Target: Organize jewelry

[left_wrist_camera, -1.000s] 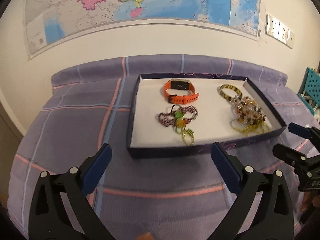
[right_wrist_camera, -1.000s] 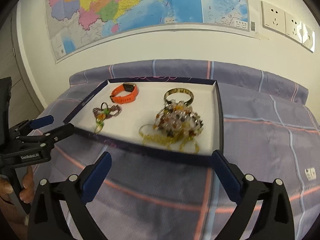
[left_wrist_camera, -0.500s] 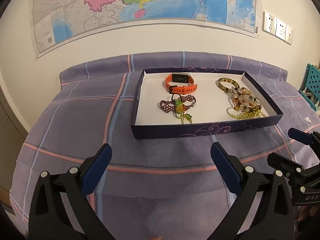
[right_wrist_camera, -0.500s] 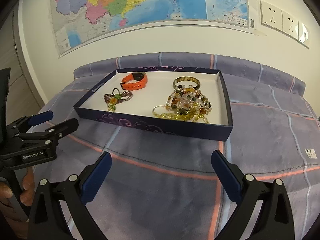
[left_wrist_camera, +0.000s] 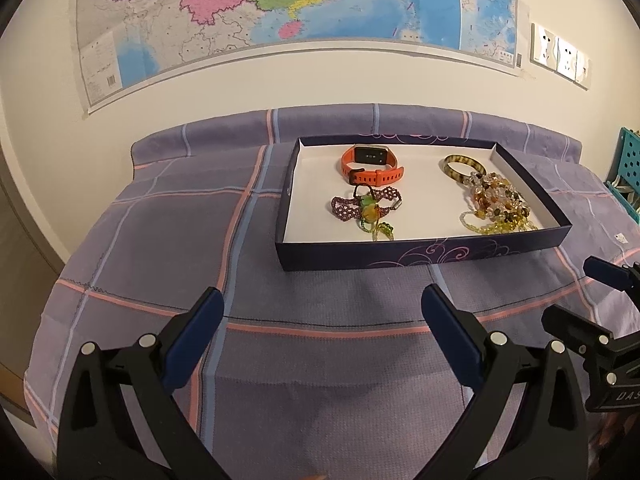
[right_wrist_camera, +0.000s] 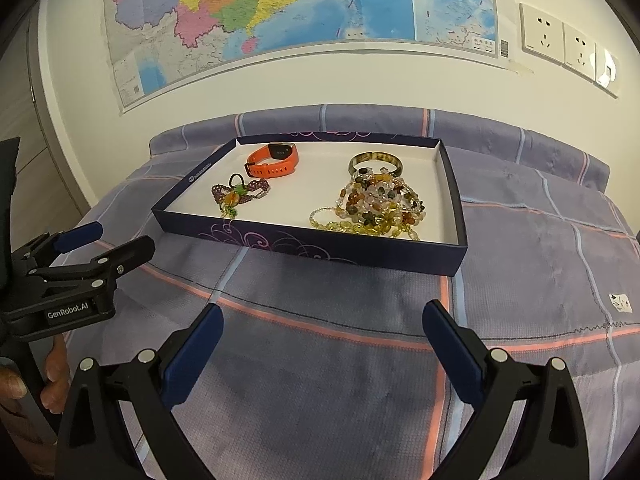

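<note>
A dark blue box lid (left_wrist_camera: 420, 256) (right_wrist_camera: 304, 246) with a white inside lies on the purple checked cloth. It holds an orange watch band (left_wrist_camera: 370, 166) (right_wrist_camera: 274, 160), a purple beaded bracelet with green and yellow charms (left_wrist_camera: 366, 210) (right_wrist_camera: 238, 194), a brown bangle (left_wrist_camera: 464, 166) (right_wrist_camera: 374, 160) and a heap of amber bead strings (left_wrist_camera: 496, 204) (right_wrist_camera: 378, 206). My left gripper (left_wrist_camera: 320, 310) hovers open over the cloth, well short of the box. My right gripper (right_wrist_camera: 320, 322) is open too, also in front of the box. Neither holds anything.
The cloth-covered table (left_wrist_camera: 160, 240) backs onto a wall with a map (left_wrist_camera: 280, 8) and sockets (right_wrist_camera: 568, 46). A teal crate (left_wrist_camera: 626, 168) stands at the far right. A hand (right_wrist_camera: 52, 376) grips the left tool's handle. A small white tag (right_wrist_camera: 620, 303) lies on the cloth.
Both grippers have pulled back from the box and risen a little, so the box now looks smaller and farther. Both stayed open. The jewelry has not moved.
</note>
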Demonstrator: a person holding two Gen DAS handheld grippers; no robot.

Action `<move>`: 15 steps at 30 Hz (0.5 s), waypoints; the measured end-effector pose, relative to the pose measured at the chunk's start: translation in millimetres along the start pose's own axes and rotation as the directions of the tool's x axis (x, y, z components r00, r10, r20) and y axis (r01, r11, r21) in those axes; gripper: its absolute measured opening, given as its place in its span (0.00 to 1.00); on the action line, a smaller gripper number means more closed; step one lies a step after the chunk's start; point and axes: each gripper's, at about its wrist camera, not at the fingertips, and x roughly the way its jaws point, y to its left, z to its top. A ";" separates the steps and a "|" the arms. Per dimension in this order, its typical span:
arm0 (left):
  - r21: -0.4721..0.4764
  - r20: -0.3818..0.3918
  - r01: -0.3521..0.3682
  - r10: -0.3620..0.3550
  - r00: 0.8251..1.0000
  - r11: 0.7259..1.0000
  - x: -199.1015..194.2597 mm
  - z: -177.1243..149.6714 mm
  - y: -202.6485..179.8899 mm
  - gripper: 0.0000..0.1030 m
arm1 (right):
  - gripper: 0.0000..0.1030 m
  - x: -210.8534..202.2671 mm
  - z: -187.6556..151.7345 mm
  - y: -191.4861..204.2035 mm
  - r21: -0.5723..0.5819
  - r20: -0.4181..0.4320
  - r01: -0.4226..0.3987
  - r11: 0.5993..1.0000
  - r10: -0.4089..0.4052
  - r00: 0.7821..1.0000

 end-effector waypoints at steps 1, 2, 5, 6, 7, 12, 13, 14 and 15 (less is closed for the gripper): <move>0.000 -0.001 0.001 -0.001 1.000 1.000 -0.1 -0.1 -0.1 0.95 | 0.93 0.2 -0.1 0.0 -0.001 -0.002 0.000 1.000 0.000 1.000; -0.001 -0.001 0.002 -0.002 1.000 1.000 -0.2 -0.2 0.0 0.95 | 0.93 0.6 -0.2 0.0 -0.001 -0.003 -0.001 1.000 0.001 1.000; -0.003 -0.001 0.000 0.000 1.000 1.000 -0.4 0.0 0.8 0.95 | 0.93 1.1 0.1 0.1 -0.001 -0.004 -0.003 1.000 0.003 1.000; -0.003 -0.001 0.000 0.000 1.000 1.000 0.0 0.2 0.9 0.95 | 0.93 1.4 0.1 0.1 -0.001 -0.004 -0.004 1.000 0.004 1.000; -0.003 0.000 -0.001 0.001 1.000 1.000 -0.2 0.2 1.0 0.95 | 0.93 1.7 0.3 0.2 -0.001 -0.004 -0.003 1.000 0.003 1.000; -0.001 0.001 -0.002 0.002 1.000 1.000 0.3 0.4 1.3 0.95 | 0.93 2.0 0.6 -0.1 0.000 -0.004 -0.006 1.000 0.006 1.000; -0.001 0.002 -0.005 0.005 1.000 1.000 0.2 0.3 1.2 0.95 | 0.93 2.0 0.8 0.0 0.000 -0.004 -0.005 1.000 0.005 1.000; 0.002 0.004 -0.010 0.010 1.000 1.000 0.3 0.5 1.0 0.95 | 0.93 2.1 0.9 0.2 0.000 -0.003 -0.005 1.000 0.005 1.000; 0.005 0.007 -0.013 0.013 1.000 1.000 0.3 0.4 0.8 0.95 | 0.93 2.2 0.9 0.2 0.000 -0.004 -0.007 1.000 0.007 1.000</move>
